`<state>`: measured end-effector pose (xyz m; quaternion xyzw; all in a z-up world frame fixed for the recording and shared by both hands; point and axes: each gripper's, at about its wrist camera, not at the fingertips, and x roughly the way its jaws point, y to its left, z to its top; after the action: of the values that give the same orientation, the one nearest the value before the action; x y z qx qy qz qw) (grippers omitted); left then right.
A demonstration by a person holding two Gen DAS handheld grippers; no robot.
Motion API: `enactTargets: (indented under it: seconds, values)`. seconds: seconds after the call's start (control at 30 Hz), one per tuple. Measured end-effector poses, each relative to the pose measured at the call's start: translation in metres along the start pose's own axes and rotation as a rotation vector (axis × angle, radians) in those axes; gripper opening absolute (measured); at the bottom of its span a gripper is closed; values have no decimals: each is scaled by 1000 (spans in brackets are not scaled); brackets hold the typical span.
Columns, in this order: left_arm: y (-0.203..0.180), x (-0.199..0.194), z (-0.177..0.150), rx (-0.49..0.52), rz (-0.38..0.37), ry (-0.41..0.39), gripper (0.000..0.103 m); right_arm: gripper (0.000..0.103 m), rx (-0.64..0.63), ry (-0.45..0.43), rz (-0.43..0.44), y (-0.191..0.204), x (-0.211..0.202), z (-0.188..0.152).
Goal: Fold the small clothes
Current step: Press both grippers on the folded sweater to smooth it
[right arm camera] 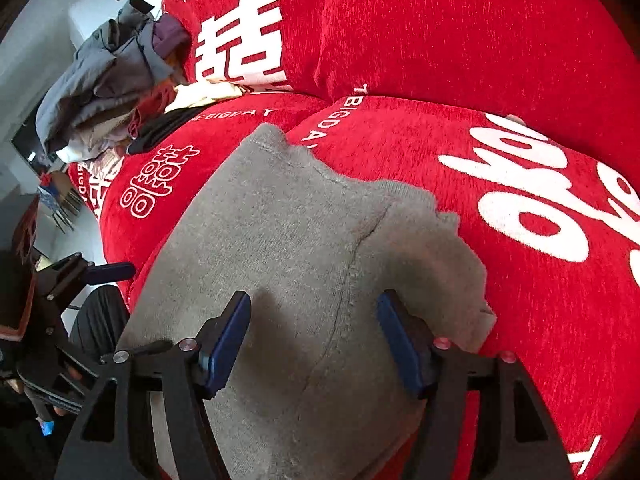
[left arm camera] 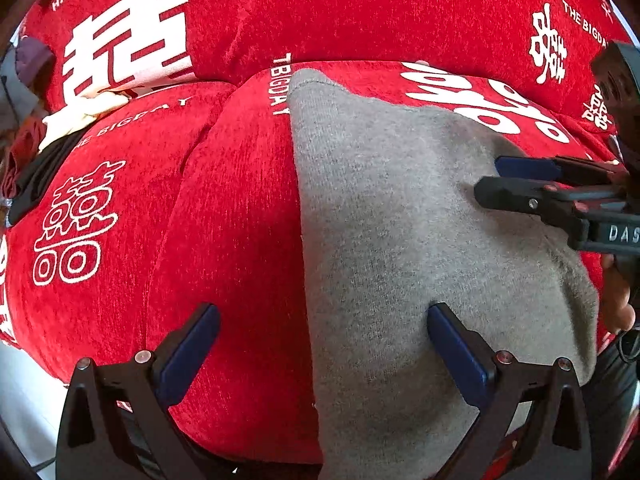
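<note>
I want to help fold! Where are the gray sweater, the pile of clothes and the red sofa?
gray sweater (right arm camera: 280, 240), right wrist view, its flat middle.
pile of clothes (right arm camera: 108, 80), right wrist view, the gray jacket on top.
red sofa (left arm camera: 240, 220), left wrist view, seat cushion.

Red sofa cover (right arm camera: 460, 40) printed with white characters and lettering — heaped grey jacket (right arm camera: 96, 76) at the far end, beside pale cloth (right arm camera: 204, 94).

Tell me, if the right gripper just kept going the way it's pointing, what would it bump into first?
Most likely the grey knit garment: the right gripper points down at it with open jaws and nothing between. The red cushion lies underneath. How near it is, I can't tell.
</note>
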<state>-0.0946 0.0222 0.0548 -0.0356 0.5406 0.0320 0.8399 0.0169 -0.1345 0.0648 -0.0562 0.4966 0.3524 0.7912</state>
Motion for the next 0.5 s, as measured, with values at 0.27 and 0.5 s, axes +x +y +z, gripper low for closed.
enactTargets:
  seconds: [0.27,0.5]
  values:
    - [43,4,69,-117,62,-57,103,70,48,-90,-21,11,-41,-12]
    - [37,66,109,-64,137,48,103,70,48,-94,-22,24,-48,-21]
